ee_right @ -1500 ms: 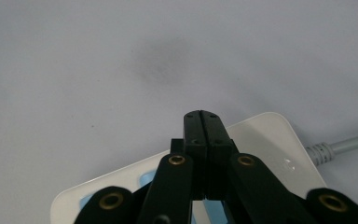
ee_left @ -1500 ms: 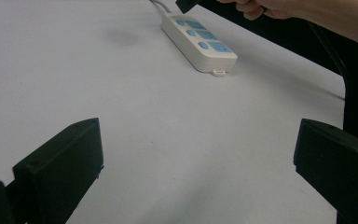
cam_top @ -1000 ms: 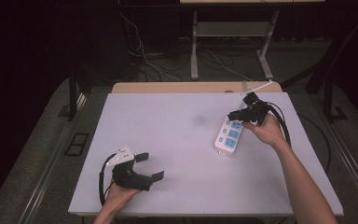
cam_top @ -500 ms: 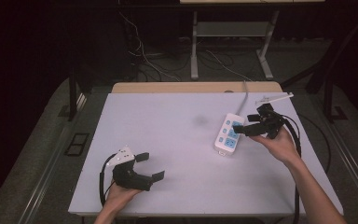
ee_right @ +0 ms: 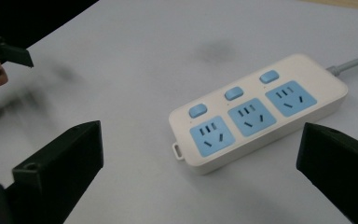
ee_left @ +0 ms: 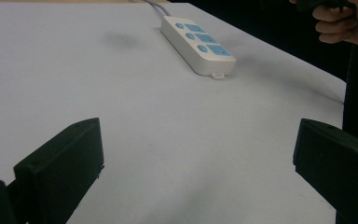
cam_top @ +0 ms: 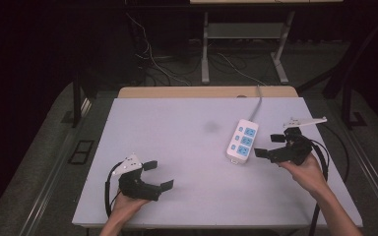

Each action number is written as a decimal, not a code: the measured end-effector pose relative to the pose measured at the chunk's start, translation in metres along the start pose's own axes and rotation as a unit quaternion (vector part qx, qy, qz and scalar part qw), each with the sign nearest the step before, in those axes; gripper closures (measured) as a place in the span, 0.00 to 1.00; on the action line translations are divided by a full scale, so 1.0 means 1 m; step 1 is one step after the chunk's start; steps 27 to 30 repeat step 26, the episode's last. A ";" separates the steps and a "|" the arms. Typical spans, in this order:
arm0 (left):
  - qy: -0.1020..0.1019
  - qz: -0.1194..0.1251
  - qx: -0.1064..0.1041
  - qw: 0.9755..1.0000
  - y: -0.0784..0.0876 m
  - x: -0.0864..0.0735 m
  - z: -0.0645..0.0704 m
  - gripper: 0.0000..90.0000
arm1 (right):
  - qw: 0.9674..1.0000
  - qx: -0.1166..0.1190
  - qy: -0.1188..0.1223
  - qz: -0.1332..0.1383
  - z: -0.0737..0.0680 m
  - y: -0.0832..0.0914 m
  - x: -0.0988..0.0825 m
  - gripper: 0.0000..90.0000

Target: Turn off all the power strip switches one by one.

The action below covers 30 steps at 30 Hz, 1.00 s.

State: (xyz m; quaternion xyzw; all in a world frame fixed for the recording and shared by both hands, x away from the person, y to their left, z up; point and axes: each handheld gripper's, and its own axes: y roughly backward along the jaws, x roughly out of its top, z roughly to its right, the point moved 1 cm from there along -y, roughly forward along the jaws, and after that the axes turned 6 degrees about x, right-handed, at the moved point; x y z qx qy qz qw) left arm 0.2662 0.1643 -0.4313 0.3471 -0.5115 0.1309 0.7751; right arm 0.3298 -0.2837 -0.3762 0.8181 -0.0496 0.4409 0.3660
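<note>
**Caller:** High view had your right gripper [cam_top: 271,145] just off the near right side of the power strip [cam_top: 242,140], which lay flat on the table [cam_top: 177,128], right of the middle, its cord [cam_top: 257,101] running off the far edge. Your jaws had just been opening and stood wide, nothing between them.

**Analyst:** Right, and your right gripper view put the power strip [ee_right: 256,114] dead ahead, between the two spread jaws but clear of both. Your left gripper [cam_top: 157,176] rested near the front left corner, jaws wide apart too, empty.

**Caller:** How did that strip look to handle?

**Analyst:** I judged it a stiff plastic shell, light, smooth enough to slip. You'd have done best to clamp across the narrow width, on the long flat sides, away from the blue switches [ee_right: 233,93]. The cord looked stiff enough to drag the far end around, so a hold near the middle seemed safer to me.
</note>
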 end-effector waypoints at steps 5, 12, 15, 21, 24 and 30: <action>0.002 0.000 0.002 1.000 0.000 0.000 0.000 0.00 | 1.000 0.003 0.000 0.007 -0.005 0.005 -0.012 0.00; 0.002 -0.001 0.006 1.000 0.001 0.000 -0.002 0.00 | 1.000 -0.005 0.003 0.027 -0.013 0.007 -0.043 0.00; 0.003 -0.002 0.007 1.000 0.001 -0.001 -0.002 0.00 | 0.999 -0.009 0.002 0.031 -0.016 0.008 -0.057 0.00; 0.002 -0.006 0.009 1.000 0.001 -0.001 -0.003 0.00 | 0.999 -0.012 0.000 0.034 -0.025 0.013 -0.075 0.00; 0.003 -0.007 0.010 1.000 0.000 -0.001 -0.003 0.00 | 0.999 -0.015 0.002 0.035 -0.028 0.015 -0.082 0.00; 0.003 -0.008 0.011 1.000 0.000 -0.001 -0.003 0.00 | 0.999 -0.013 0.001 0.040 -0.028 0.015 -0.087 0.00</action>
